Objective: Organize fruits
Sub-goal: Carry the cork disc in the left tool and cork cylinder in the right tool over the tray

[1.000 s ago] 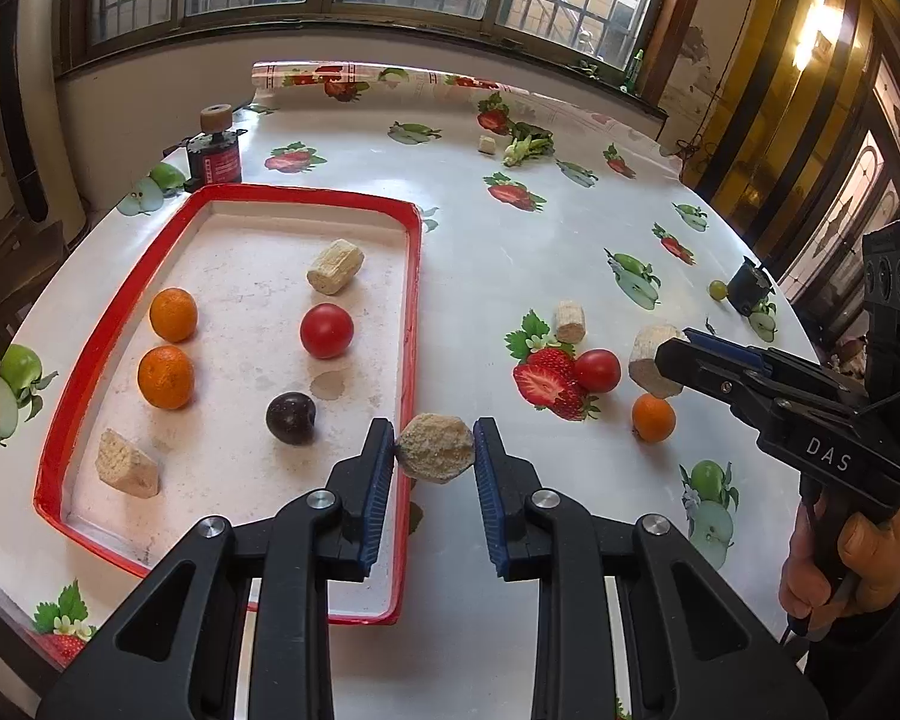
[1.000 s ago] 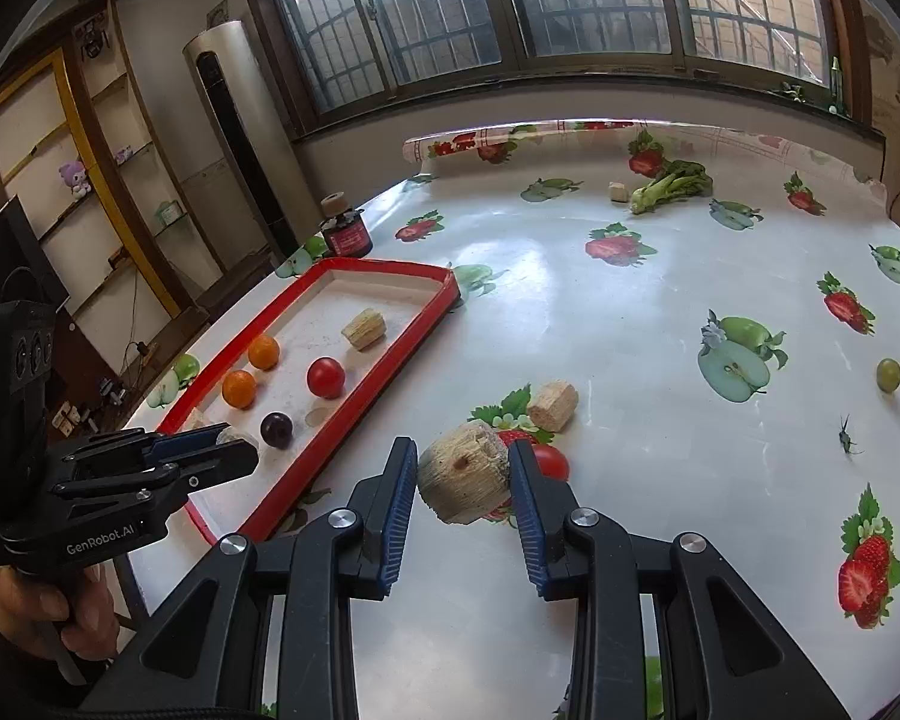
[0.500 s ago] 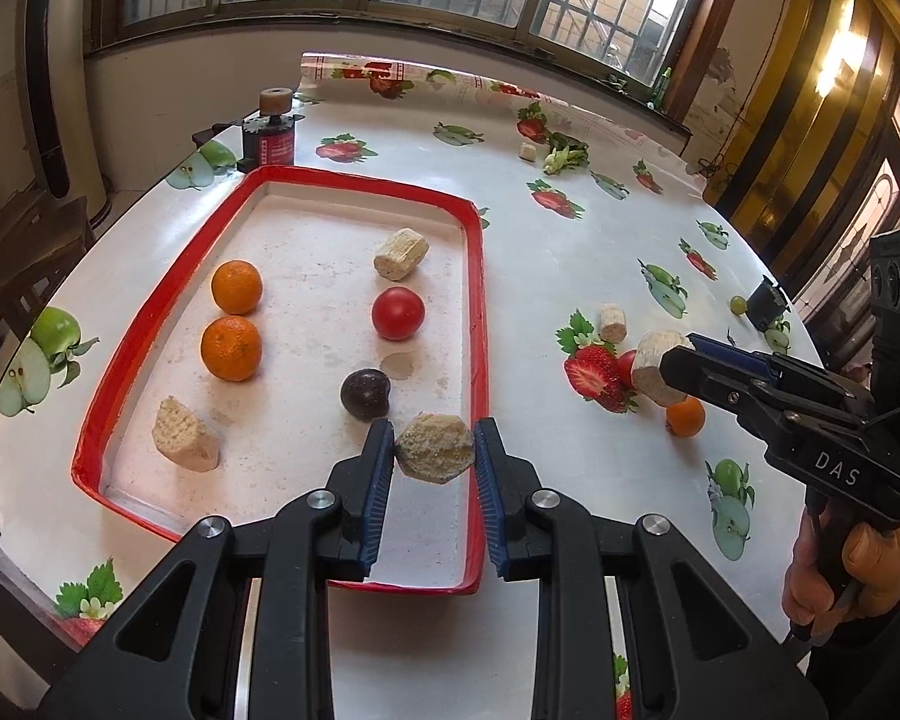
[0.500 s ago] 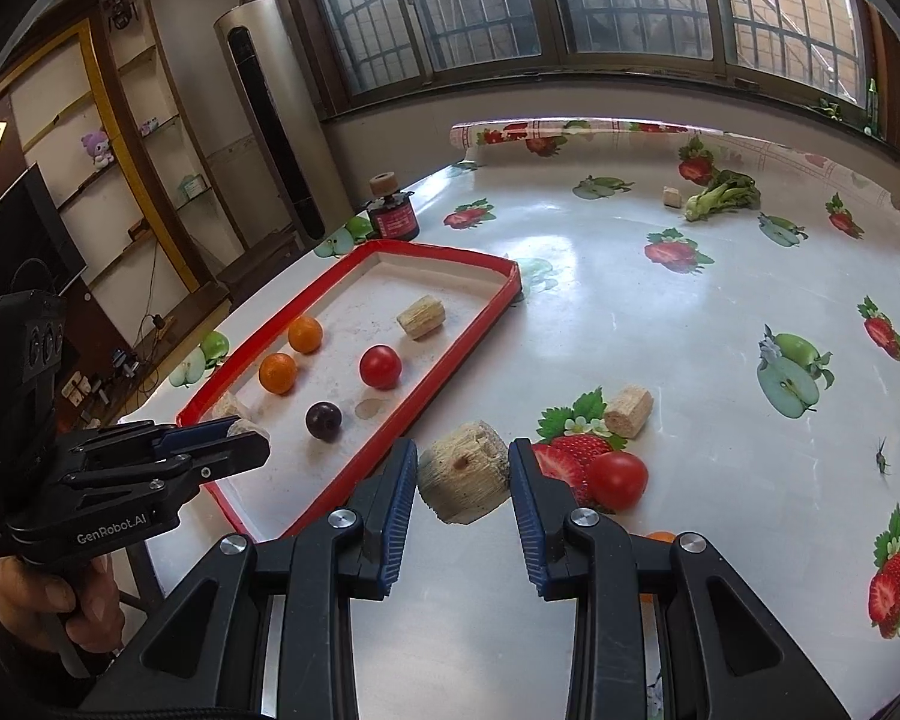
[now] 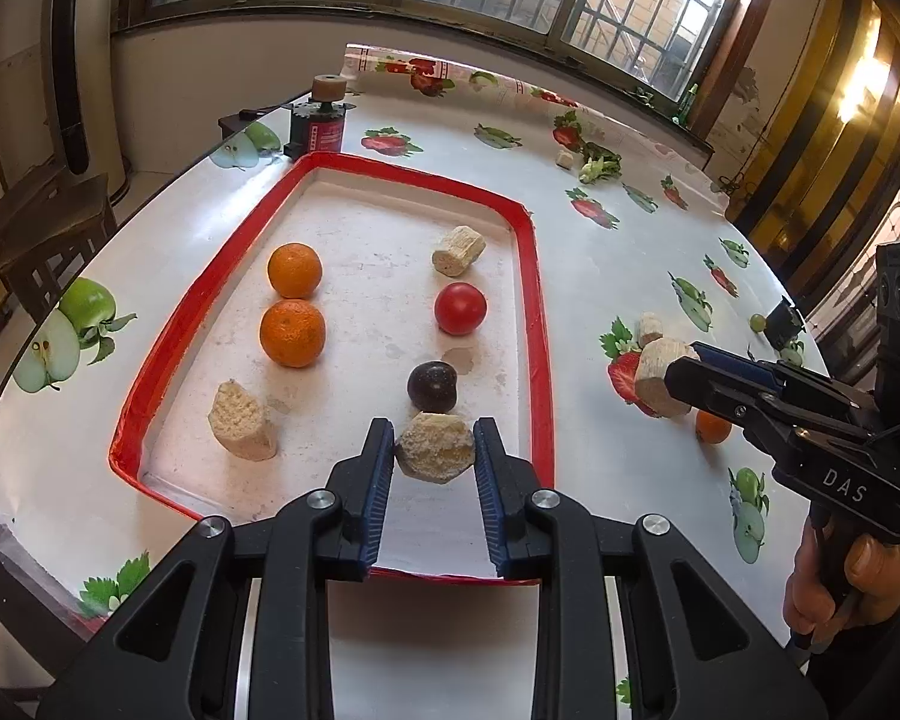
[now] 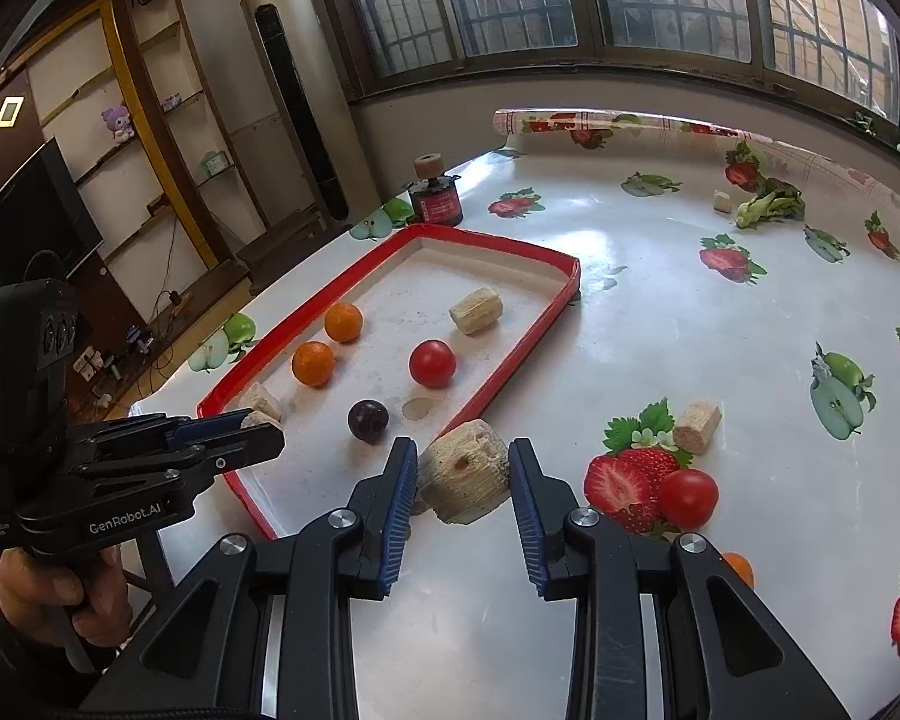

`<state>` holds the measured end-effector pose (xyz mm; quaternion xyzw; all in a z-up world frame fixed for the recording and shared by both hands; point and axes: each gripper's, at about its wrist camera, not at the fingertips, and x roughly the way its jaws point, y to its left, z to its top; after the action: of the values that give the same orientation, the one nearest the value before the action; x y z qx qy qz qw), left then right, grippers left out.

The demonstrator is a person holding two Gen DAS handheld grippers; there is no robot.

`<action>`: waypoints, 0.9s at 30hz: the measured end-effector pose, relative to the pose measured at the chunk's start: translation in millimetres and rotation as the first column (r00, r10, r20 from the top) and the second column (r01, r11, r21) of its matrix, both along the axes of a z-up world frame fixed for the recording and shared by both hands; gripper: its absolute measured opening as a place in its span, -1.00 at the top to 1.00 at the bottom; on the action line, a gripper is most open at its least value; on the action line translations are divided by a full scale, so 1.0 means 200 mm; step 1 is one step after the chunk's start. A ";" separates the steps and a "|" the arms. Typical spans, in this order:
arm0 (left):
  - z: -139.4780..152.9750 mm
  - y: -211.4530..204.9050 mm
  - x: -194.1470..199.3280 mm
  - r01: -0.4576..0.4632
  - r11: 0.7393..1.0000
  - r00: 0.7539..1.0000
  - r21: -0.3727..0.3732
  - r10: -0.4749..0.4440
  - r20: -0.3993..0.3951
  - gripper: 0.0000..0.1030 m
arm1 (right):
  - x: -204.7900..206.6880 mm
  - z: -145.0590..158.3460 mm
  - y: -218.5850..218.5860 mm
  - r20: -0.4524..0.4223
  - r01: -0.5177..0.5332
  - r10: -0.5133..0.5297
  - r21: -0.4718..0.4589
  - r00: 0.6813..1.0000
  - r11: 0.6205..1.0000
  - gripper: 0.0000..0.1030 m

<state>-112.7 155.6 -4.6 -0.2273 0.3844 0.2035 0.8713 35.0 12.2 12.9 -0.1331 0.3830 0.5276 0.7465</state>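
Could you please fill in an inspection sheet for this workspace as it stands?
Surface: table under a glossy fruit-print cloth.
Job's things: red-rimmed tray holds two oranges, a tomato, a dark plum and two beige chunks. Loose on the cloth: another tomato, a small orange, a beige chunk.
Clutter: red can, leafy greens, a small green fruit.
Grippers: left tool shut on a crumbly chunk; right tool shut on a ridged chunk.
Cables: nothing seen on the table.
Surroundings: barred windows, shelving, a tall standing unit.
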 end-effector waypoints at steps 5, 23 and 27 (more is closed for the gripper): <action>-0.01 0.04 -0.03 -0.020 1.000 1.000 -0.006 0.020 -0.003 0.53 | -0.01 -0.02 0.05 -0.018 -0.019 0.019 -0.004 1.000 1.000 0.38; -0.12 0.11 0.00 -0.019 0.998 0.999 -0.056 0.018 -0.027 0.53 | 0.02 -0.11 0.34 -0.071 -0.074 0.072 -0.018 0.995 0.997 0.38; -0.14 0.12 0.04 -0.015 0.998 0.999 -0.067 0.013 -0.036 0.53 | 0.04 -0.14 0.43 -0.078 -0.091 0.088 -0.036 0.993 0.995 0.38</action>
<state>-105.6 180.1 -33.3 -0.2555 0.4050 0.2006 0.8547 44.0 97.7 -15.5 -0.1446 0.4152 0.5576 0.7041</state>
